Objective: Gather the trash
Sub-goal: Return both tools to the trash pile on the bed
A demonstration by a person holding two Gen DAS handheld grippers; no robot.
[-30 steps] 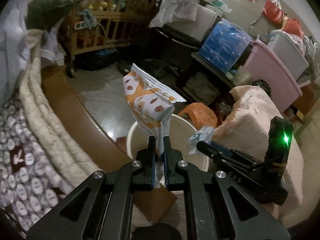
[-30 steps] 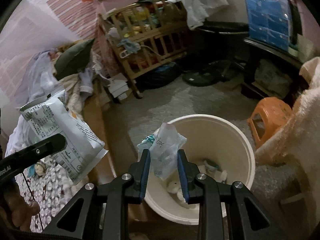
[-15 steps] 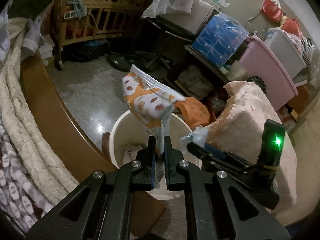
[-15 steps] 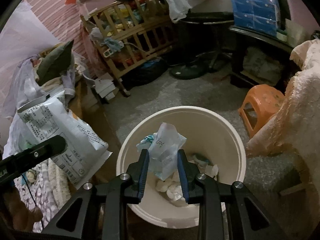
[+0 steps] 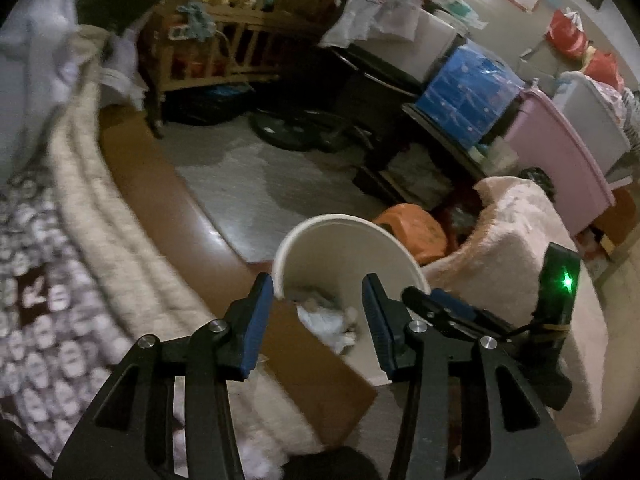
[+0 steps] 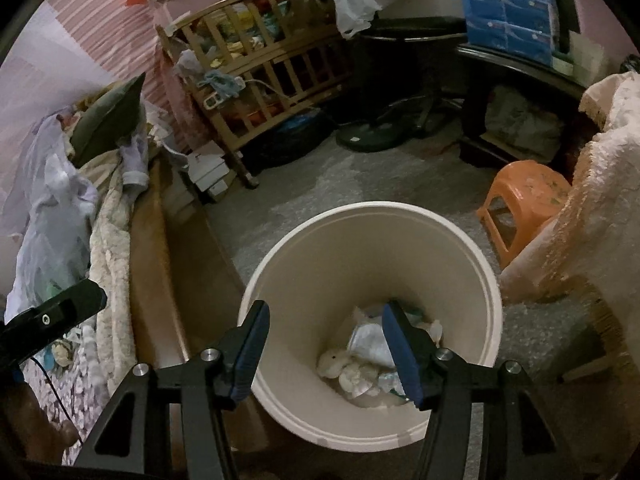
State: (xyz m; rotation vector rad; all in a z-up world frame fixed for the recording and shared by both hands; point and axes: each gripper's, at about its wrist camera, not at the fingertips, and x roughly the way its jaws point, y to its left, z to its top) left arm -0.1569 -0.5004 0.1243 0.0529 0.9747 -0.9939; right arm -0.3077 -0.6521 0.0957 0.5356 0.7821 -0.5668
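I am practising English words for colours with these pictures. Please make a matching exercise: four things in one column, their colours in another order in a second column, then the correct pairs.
Things:
1. trash bin
2. small stool
3. large storage tub
4. pads of the right gripper

Colours:
a. orange
b. blue
c. cream white
d. pink

Pairs: 1-c, 2-a, 3-d, 4-b

Dim room: grey floor (image 6: 360, 184), wooden crib (image 6: 256, 80).
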